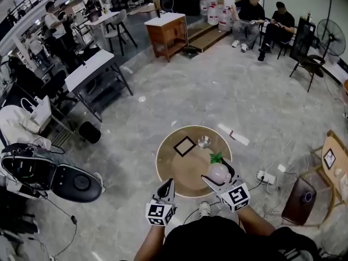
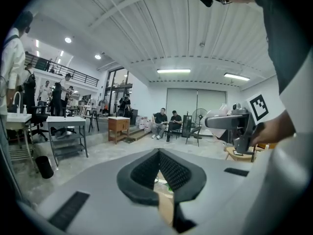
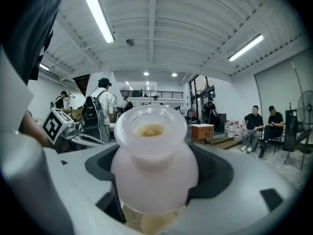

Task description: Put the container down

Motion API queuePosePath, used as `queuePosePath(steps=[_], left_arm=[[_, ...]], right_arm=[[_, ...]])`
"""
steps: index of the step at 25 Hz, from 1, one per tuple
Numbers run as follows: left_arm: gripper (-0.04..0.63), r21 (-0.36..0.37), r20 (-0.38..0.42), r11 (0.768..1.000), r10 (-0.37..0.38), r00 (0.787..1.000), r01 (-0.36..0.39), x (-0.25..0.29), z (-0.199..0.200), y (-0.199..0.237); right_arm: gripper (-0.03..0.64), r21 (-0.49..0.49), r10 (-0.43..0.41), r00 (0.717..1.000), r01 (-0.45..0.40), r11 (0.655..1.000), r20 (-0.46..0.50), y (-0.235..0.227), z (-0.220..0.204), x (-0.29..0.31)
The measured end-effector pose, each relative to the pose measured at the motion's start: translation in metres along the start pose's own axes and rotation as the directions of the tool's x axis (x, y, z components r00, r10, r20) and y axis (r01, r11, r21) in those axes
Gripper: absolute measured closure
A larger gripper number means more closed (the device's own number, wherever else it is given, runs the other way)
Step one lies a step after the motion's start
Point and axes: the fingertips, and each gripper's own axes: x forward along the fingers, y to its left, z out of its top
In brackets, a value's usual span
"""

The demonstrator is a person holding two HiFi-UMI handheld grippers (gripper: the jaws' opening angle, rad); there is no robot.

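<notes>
Right gripper [image 1: 217, 172] clamps a pale container [image 3: 154, 168] over the round table [image 1: 176, 170].
Left gripper [image 2: 159, 154]: jaws closed, empty.

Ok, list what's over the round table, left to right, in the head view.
black square marker → small metal bowl → pale container, held in the right gripper

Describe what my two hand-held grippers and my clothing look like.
The left hand-held gripper and the right hand-held gripper both have smooth light grey bodies. Black ribbed pads line their jaws. Each carries a white cube printed with black square markers. The person wears a dark top.
</notes>
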Motion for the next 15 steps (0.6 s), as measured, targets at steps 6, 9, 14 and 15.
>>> queuePosePath(steps=[6, 9, 14, 15], left_arm=[[0.601, 0.002, -0.003, 0.999, 0.048, 0.999, -0.048, 0.012, 0.005, 0.01], [0.601, -0.008, -0.01, 0.997, 0.075, 0.997, -0.075, 0.014, 0.004, 0.02], [0.601, -0.024, -0.026, 0.994, 0.111, 0.994, -0.111, 0.018, -0.002, 0.041], [0.601, -0.031, -0.028, 0.993, 0.115, 0.993, -0.116, 0.02, -0.002, 0.047]], right_arm=[[0.204, 0.012, 0.053, 0.998, -0.054, 0.998, 0.013, -0.012, -0.002, 0.024], [0.204, 0.019, 0.086, 0.996, -0.086, 0.996, 0.0, -0.014, -0.005, 0.039], [0.204, 0.02, 0.121, 0.992, -0.12, 0.993, -0.021, -0.015, -0.014, 0.063], [0.204, 0.019, 0.126, 0.992, -0.126, 0.992, -0.025, -0.015, -0.014, 0.07]])
